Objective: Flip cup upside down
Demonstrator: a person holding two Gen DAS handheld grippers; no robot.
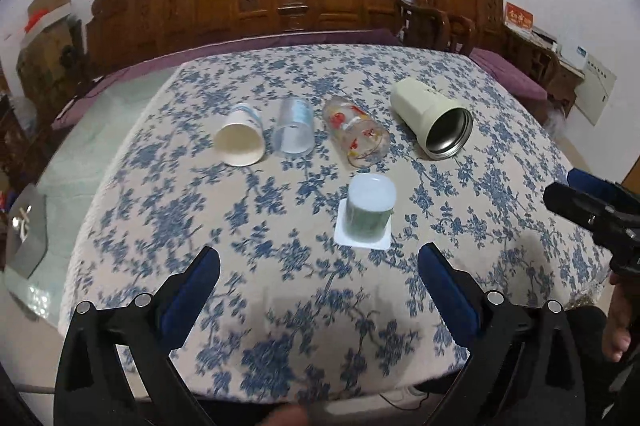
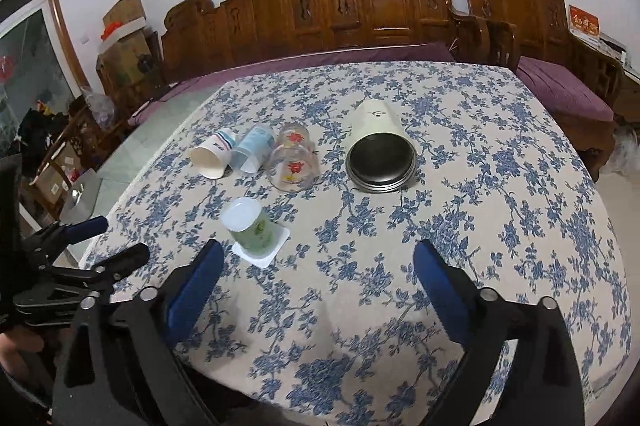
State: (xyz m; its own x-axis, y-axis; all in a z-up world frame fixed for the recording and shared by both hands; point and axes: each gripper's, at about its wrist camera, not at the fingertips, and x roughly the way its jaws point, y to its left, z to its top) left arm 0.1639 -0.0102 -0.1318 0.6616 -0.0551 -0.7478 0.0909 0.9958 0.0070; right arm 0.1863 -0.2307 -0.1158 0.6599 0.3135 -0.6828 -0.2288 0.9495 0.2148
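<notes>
At the frame's right edge, right tool point(image 1: 576, 199) is cut off

— Where's the green cup point(image 1: 370, 207)?
— Upside down on a white square coaster point(image 1: 363, 232); pale base up; near the front of the floral surface point(image 1: 280, 306).
— And the rest?
— Four cups on their sides behind it; paper, clear plastic, printed glass, cream steel-lined.

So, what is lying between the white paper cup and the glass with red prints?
A clear plastic cup on its side lies between the paper cup and the printed glass; both wrist views show it.
</notes>
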